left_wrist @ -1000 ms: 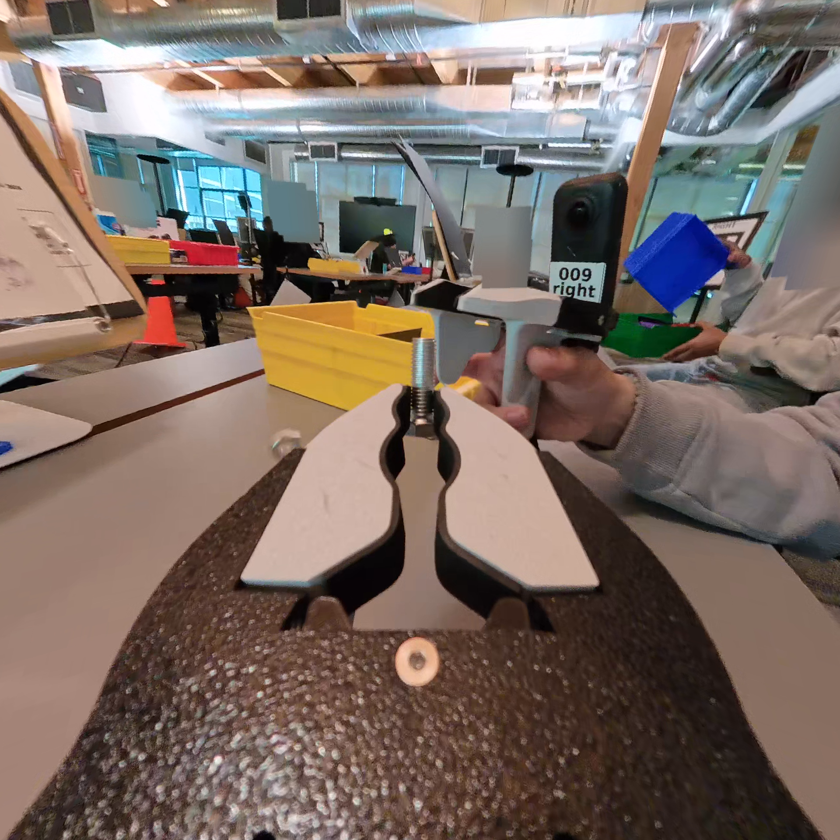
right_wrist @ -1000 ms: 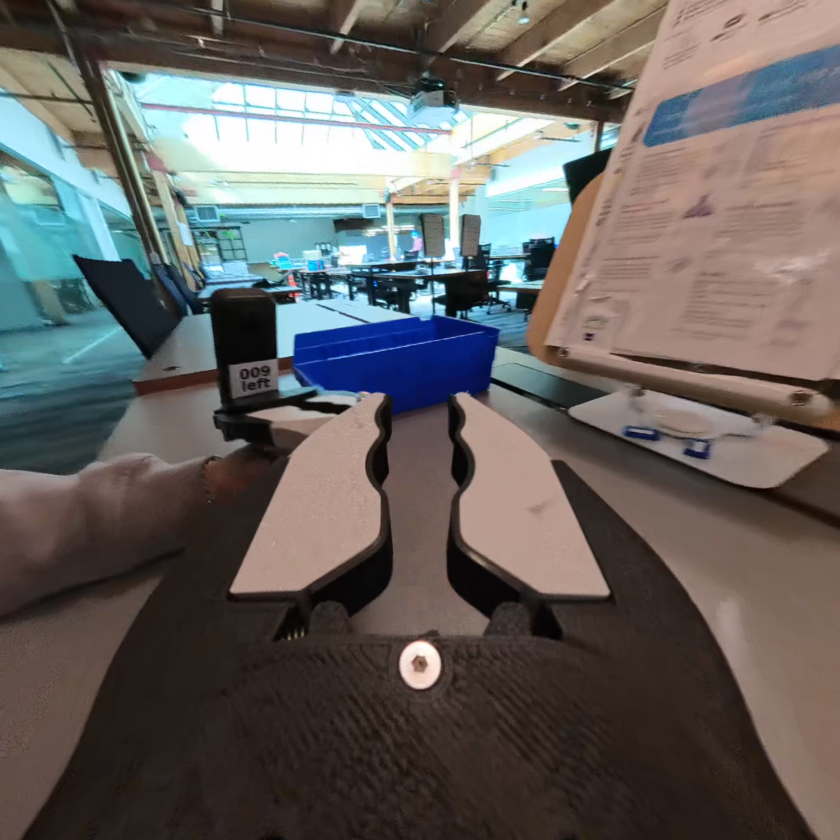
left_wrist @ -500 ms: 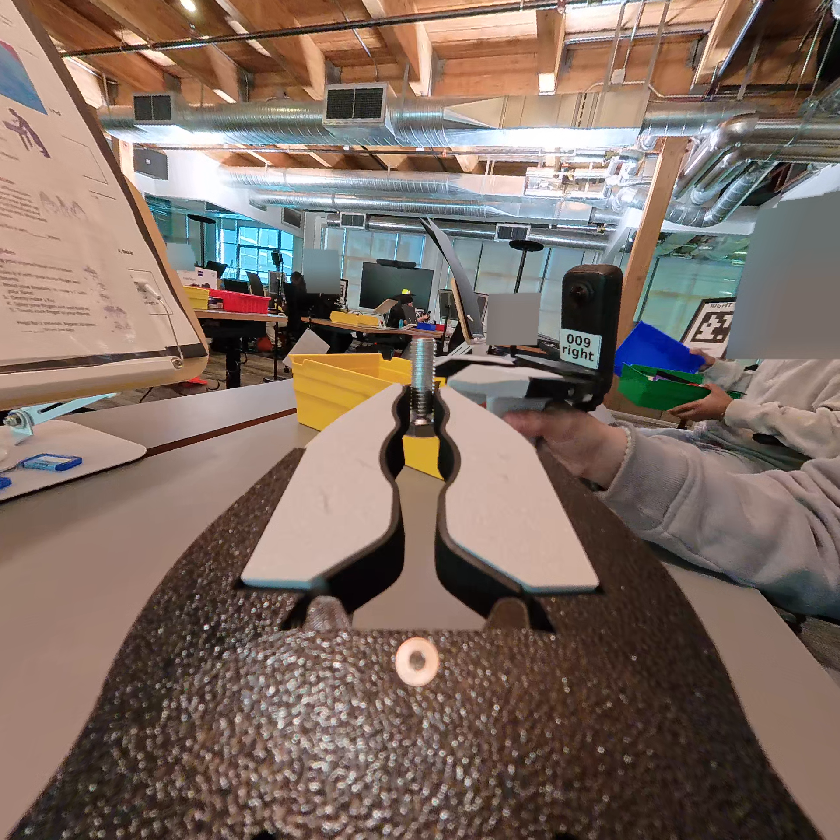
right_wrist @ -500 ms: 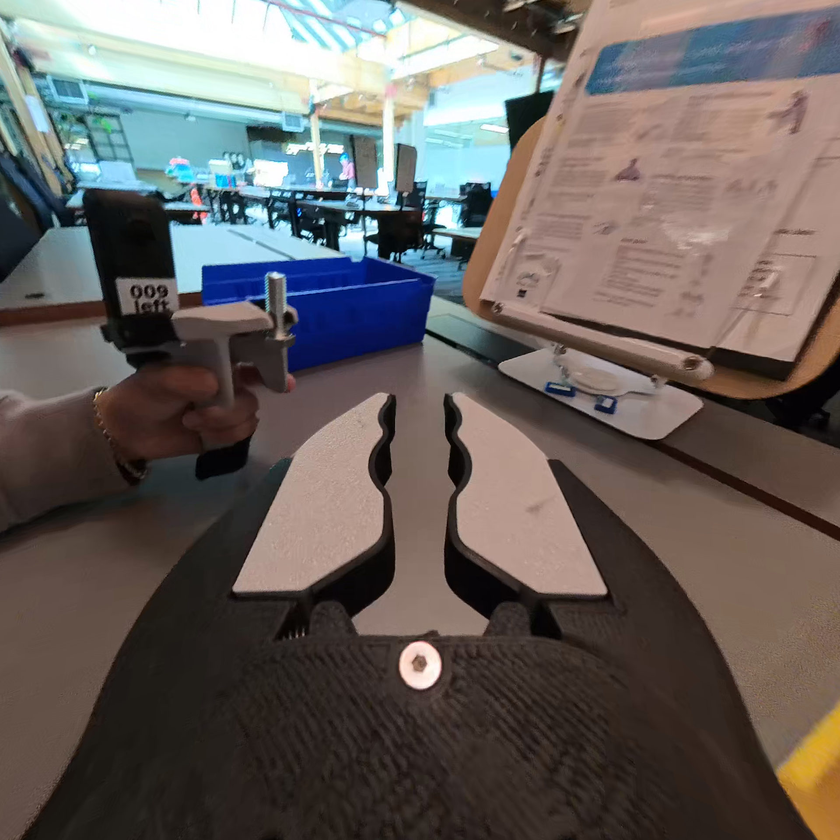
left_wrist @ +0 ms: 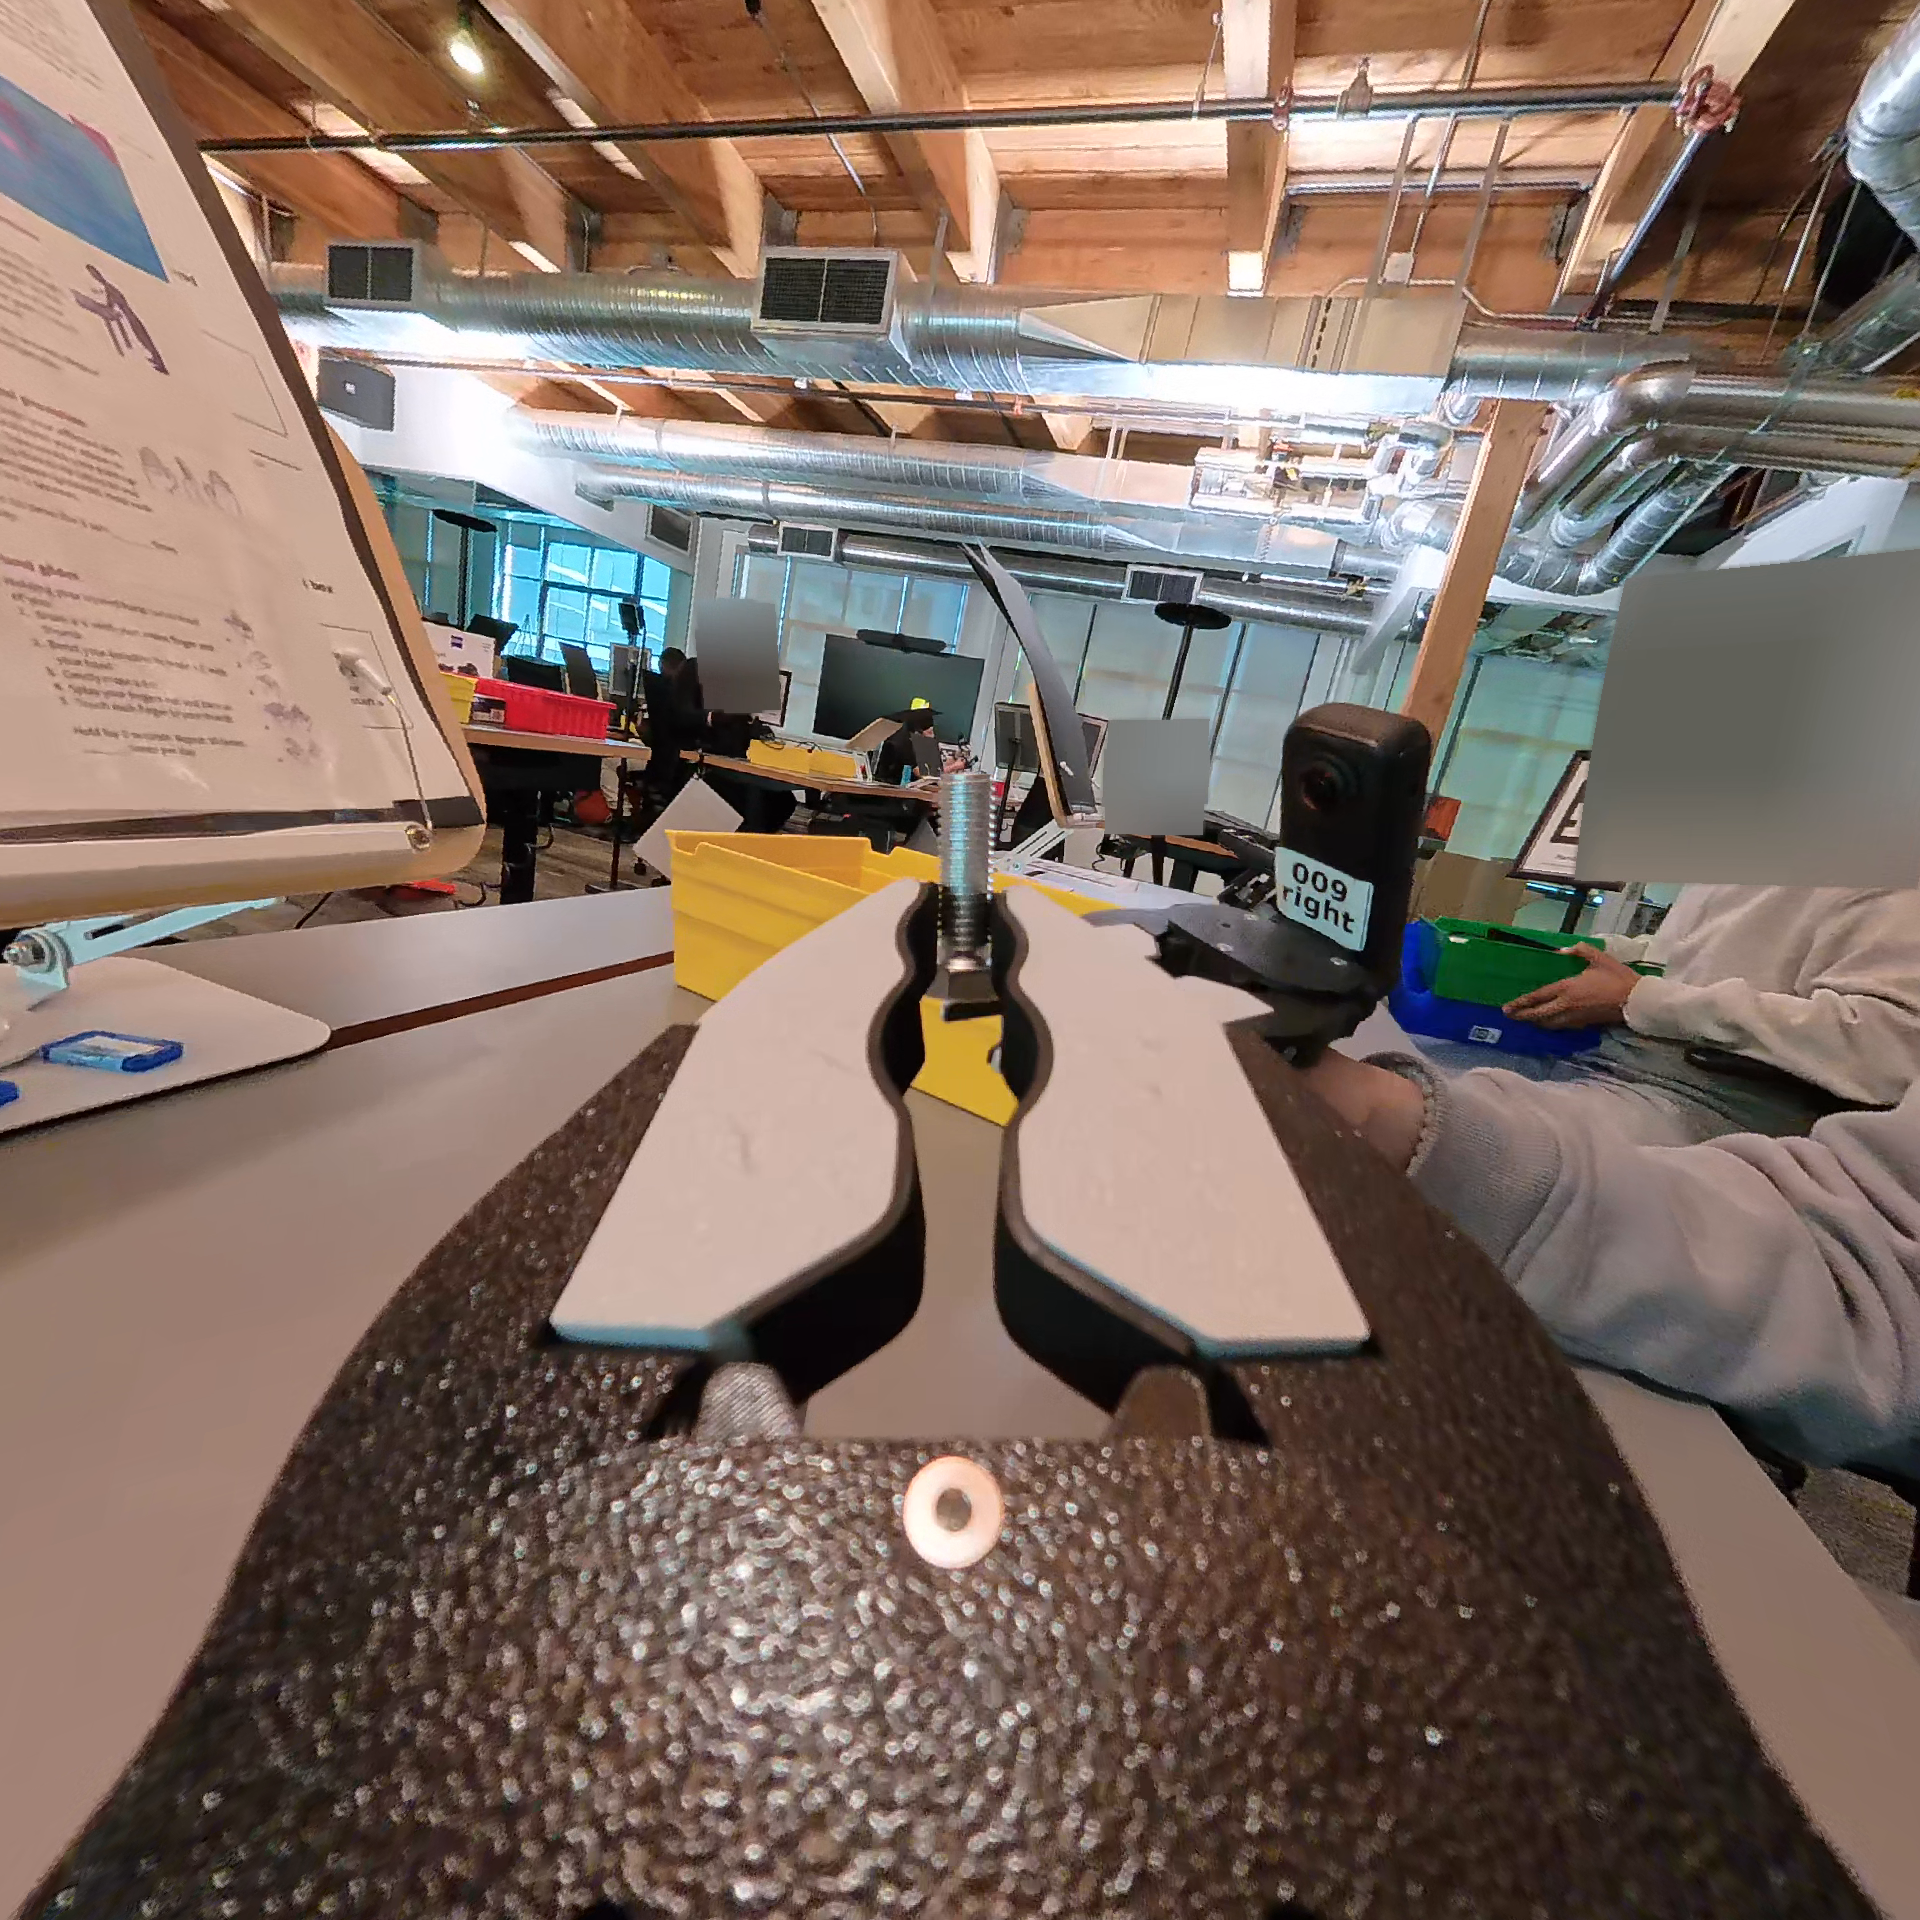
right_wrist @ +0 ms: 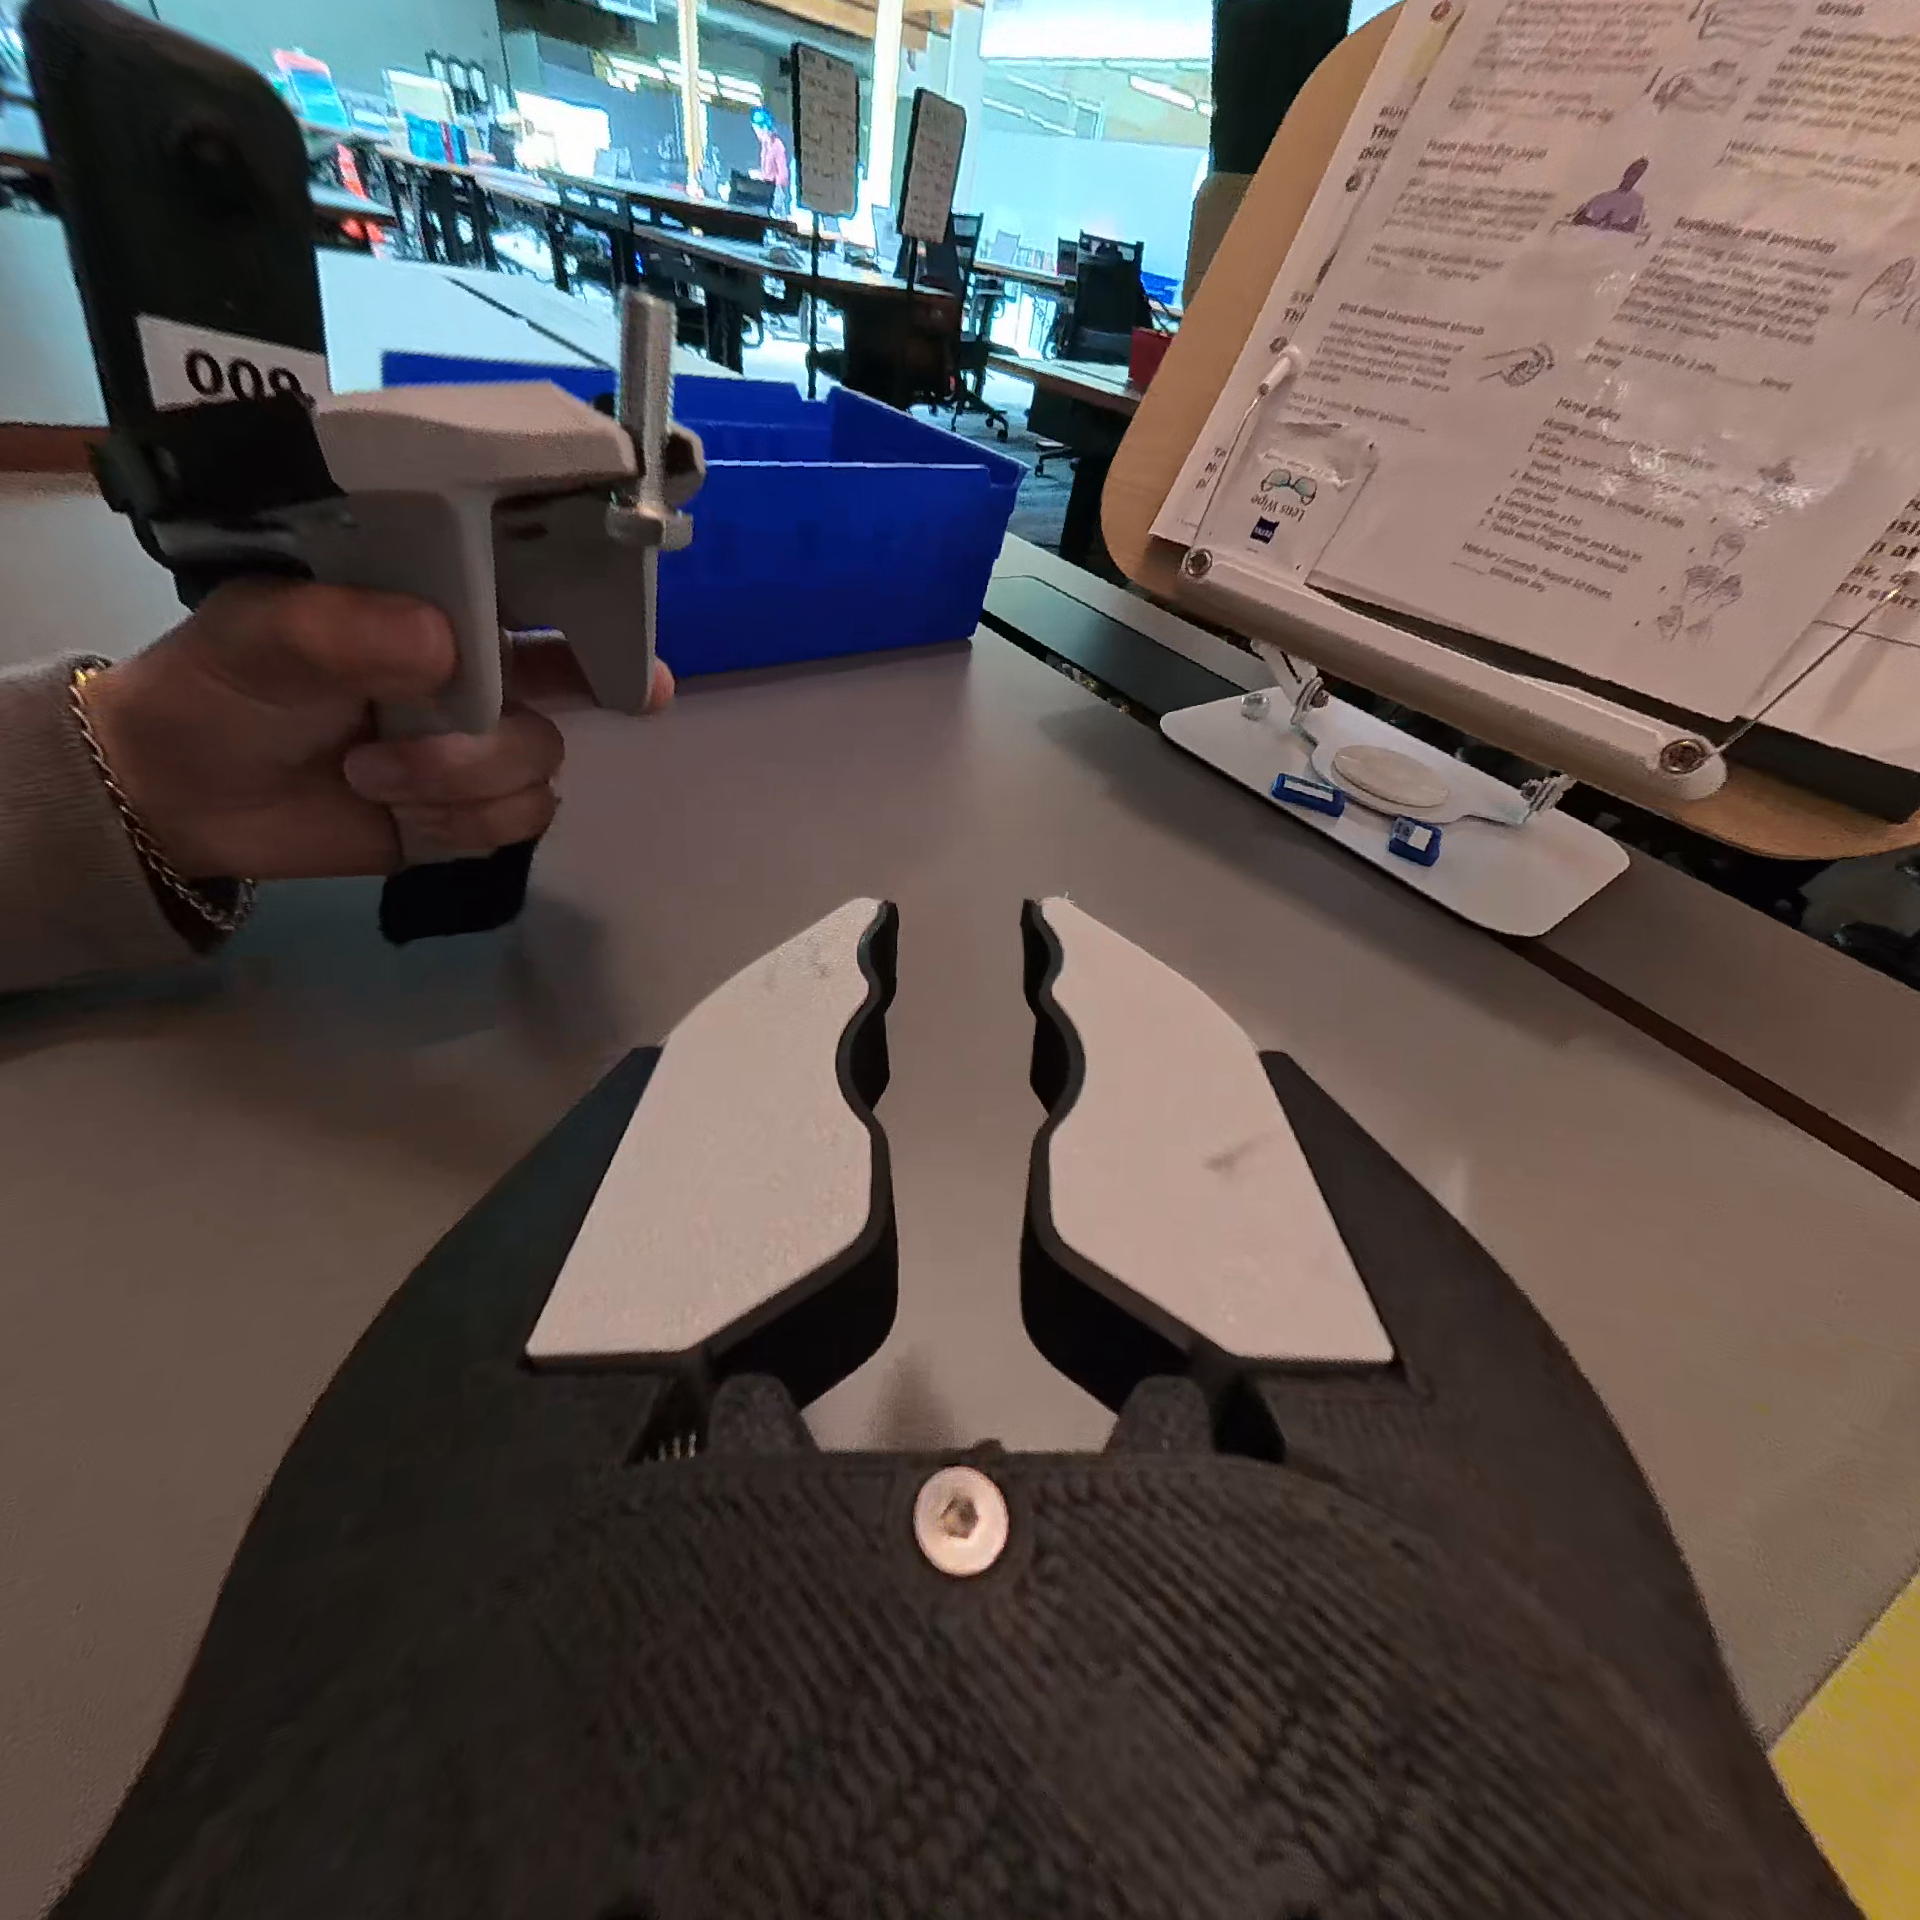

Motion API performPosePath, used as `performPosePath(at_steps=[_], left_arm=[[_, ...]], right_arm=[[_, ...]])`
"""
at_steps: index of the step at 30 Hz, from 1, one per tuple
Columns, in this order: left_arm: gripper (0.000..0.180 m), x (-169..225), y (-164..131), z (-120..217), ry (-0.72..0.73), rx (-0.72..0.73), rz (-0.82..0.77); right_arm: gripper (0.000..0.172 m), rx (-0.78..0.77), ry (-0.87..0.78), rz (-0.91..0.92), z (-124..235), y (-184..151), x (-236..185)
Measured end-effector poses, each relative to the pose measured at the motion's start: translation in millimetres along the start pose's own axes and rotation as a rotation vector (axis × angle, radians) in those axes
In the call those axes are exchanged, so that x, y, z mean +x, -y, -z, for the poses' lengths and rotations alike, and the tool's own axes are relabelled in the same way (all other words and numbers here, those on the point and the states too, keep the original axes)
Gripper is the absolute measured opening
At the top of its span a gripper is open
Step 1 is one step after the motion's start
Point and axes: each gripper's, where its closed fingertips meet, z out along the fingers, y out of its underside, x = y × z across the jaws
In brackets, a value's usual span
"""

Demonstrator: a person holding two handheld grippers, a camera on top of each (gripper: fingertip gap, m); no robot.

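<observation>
Left gripper (left_wrist: 961, 914): closed on a silver bolt (left_wrist: 964, 852), thread up, head below the fingertips; raised higher than a second earlier.
Right gripper (right_wrist: 958, 920): jaws apart, empty, now low over the grey table (right_wrist: 935, 748).
Nearby: yellow bin (left_wrist: 769, 904) behind the bolt; blue bin (right_wrist: 831, 520); document stand (right_wrist: 1558, 416).
Room: open workshop, wooden beams, ducts.
</observation>
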Motion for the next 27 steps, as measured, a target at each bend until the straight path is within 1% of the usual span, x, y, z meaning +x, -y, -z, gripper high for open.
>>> performPosePath(at_steps=[3,11,16,20,22,24,25,27], left_arm=[[0.009,-0.4,2.0,0.8,0.001,0.008,0.001],[0.009,-2.8,10.1,4.8,0.011,0.041,0.005],[0.009,-3.2,10.1,5.0,0.013,0.041,0.004],[0.009,-2.7,11.1,5.3,0.014,0.042,0.001],[0.009,-2.8,9.2,4.6,0.019,0.03,-0.009],[0.009,-2.1,3.5,1.9,0.025,-0.006,-0.04],[0.009,-0.3,-0.3,-0.1,0.023,-0.029,-0.061],[0.009,5.4,-8.8,-5.2,0.01,-0.076,-0.102]], right_arm=[[0.026,-0.027,-0.012,0.031,-2.7,-4.9,-1.0],[0.033,-0.052,-0.053,0.037,-8.0,-12.7,3.1],[0.033,-0.053,-0.065,0.034,-10.8,-12.5,3.1],[0.033,-0.024,-0.049,0.014,-10.9,-7.4,0.1],[0.037,0.053,0.045,-0.031,-8.8,7.3,-13.3],[0.04,0.198,0.2,-0.137,-3.2,37.2,-33.1],[0.04,0.255,0.24,-0.186,-1.8,50.1,-37.0],[0.041,0.298,0.292,-0.23,-2.6,65.8,-44.5]])
